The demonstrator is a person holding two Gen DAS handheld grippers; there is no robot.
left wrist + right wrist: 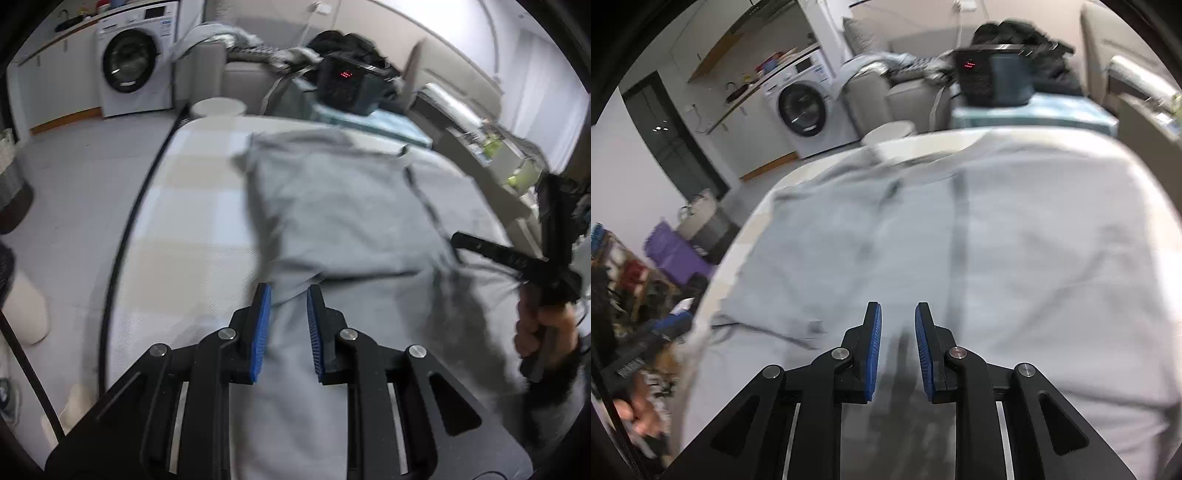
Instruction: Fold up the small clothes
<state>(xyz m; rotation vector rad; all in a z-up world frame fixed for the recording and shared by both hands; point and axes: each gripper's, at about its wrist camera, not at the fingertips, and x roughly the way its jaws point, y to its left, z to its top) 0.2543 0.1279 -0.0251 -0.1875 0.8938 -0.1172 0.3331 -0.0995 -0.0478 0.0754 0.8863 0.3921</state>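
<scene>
Grey garment (351, 206) lies flat, short of the table edge (125, 236).

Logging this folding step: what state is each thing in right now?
Left gripper: jaws apart, nothing pinched.
Right gripper: jaws apart, nothing pinched.
Light grey garment: spread on the table, partly folded, wrinkled.
White front-loading washing machine: door closed.
Black device with red lights: lit.
</scene>
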